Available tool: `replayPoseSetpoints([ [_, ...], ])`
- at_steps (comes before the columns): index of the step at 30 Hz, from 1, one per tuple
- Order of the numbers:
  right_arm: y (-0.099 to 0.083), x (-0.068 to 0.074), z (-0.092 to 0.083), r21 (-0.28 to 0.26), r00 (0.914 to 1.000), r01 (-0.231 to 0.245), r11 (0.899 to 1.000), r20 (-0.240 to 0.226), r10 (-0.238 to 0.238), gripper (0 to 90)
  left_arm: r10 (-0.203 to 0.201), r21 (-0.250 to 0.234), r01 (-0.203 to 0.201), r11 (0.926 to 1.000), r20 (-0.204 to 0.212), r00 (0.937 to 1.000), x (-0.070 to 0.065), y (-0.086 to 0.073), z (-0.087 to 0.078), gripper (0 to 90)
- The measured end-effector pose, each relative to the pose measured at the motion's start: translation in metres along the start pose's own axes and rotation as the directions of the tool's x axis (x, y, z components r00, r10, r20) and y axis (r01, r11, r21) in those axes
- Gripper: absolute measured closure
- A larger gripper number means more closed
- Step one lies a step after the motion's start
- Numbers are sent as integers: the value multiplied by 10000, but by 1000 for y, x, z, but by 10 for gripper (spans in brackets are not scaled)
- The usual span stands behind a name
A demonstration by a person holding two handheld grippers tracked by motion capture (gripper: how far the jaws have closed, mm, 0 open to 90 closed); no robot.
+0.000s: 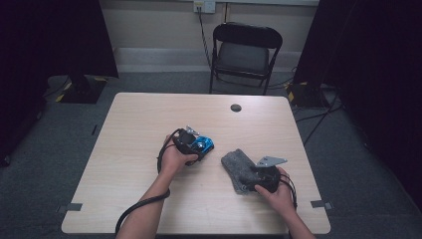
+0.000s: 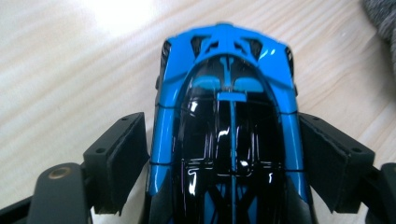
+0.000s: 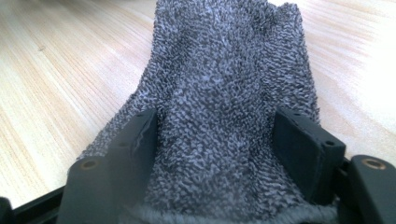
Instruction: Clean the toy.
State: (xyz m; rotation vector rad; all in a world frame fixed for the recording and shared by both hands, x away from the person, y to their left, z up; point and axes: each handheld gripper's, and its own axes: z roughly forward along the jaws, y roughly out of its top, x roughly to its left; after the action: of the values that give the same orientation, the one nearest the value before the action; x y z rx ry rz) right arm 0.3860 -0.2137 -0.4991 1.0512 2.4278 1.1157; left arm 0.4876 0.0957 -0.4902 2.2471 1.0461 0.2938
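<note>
Near the middle of the surface (image 1: 149, 119), the left hand-held gripper (image 1: 196, 145) is sitting over a blue and black toy car (image 2: 229, 130). In the left gripper view the car is lying lengthwise between the two black jaws, its long axis running straight away from the hand-held gripper. The jaws are flanking its sides about midway along the body. The right-hand pad seems to be meeting the blue flank, while a thin sliver of wood appears to be showing by the left-hand pad, so the jaws are reading as spread around the car rather than clamped on it.

Closer to the right edge of the surface and nearer the person's side, the right hand-held gripper (image 1: 263, 178) is working on a grey terry cloth (image 3: 224, 116). In the right gripper view the cloth is bunching up between the jaws, with both pads pressing into the pile, so this hand-held gripper is pinching the cloth at its near end. The rest of the cloth is stretching away from it toward the car.

Car and cloth are lying near each other but apart; a corner of the cloth is peeking into the upper right of the left gripper view. The cloth's free end is pointing toward the car, so the right hand is probably the one to bring the two together, moving leftward across the surface while the left steadies the car.
</note>
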Motion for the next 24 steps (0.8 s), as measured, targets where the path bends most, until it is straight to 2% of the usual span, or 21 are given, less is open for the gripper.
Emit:
replayPoseSetpoints([
  [1,0,0,0,-30,10000,-10,10000,8,10,318,230,-122,-231,9997,-116,9997,-1,-1,1,194],
  [2,0,0,0,-30,10000,-10,10000,8,10,318,230,-122,-231,9997,-116,9997,-1,-1,1,194],
  [4,0,0,0,-32,10000,-15,10000,10,15,318,118,-282,-119,9995,-50,9999,0,-2,1,193],
  [9,0,0,0,-38,10000,-15,10000,4,15,319,6,-268,-8,9996,-82,10000,0,-2,-1,195],
  [10,0,0,0,-28,10000,-16,10000,3,16,318,-167,-284,165,9995,-49,9998,-1,-1,-1,196],
  [16,0,0,0,-14,10000,-4,10000,-1,4,318,60,-190,-64,9998,-238,9997,-3,-3,-4,193],
  [18,0,0,0,-1,10000,2,10000,-15,-2,318,-135,-325,130,9994,-168,9998,-3,-7,-3,190],
  [19,0,0,0,5,10000,0,10000,-21,0,318,-91,-476,83,9988,-178,9998,-2,-8,-2,188],
  [24,0,-1,0,15,10000,10,10000,-47,-10,318,61,-228,-66,9997,-232,9997,0,-6,-3,183],
])
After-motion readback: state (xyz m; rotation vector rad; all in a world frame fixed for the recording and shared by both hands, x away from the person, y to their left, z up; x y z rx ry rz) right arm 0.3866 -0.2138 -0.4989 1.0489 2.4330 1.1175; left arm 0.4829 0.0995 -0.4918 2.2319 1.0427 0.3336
